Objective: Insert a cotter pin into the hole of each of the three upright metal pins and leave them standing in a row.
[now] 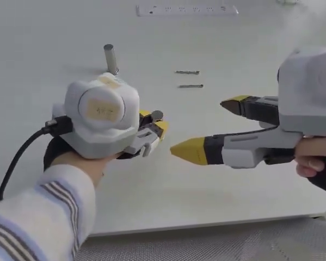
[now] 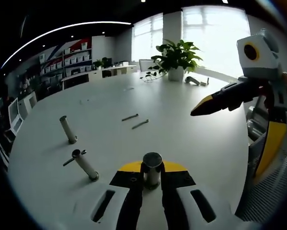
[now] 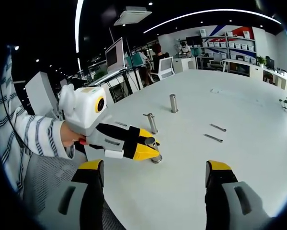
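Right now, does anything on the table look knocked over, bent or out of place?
Nothing stands out. The far metal pin and the middle pin, a cotter pin through it, stand upright; the left tongs grip the third pin, also upright. Two loose cotter pins lie flat on the table. The right tongs are open, empty.

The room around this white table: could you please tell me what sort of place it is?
Probably an open-plan office or lab: shelves of storage bins, a desk monitor and a potted plant on the long table.
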